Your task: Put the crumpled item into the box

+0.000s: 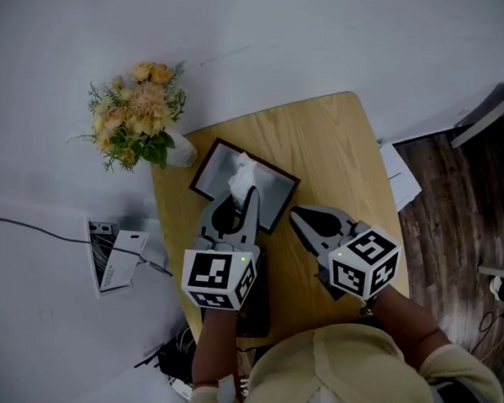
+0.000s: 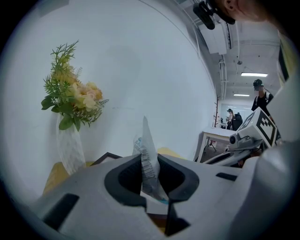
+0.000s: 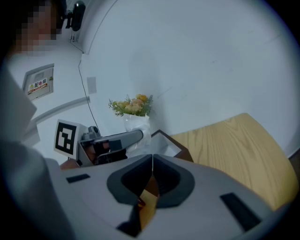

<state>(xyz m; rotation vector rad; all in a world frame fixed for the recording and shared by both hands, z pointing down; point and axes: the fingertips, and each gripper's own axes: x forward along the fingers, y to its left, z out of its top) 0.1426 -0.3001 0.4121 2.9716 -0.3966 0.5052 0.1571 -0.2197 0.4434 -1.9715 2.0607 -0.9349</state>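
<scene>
The left gripper [image 1: 249,198] sits closest, its jaws pinched narrow on the crumpled wrapper [image 1: 241,173] — it is held up over the dark-rimmed box [image 1: 201,169] on the wooden counter [image 1: 333,142]. Beside it the right gripper [image 1: 296,213] hovers empty, jaws together. Flowers [image 1: 138,110] stand behind the box.

Pale wall [image 1: 311,33] backing a light wooden tabletop [image 1: 338,150], dark plank floor [image 1: 453,186] showing at right, ceiling strip lights [image 2: 253,74] glowing beyond
</scene>
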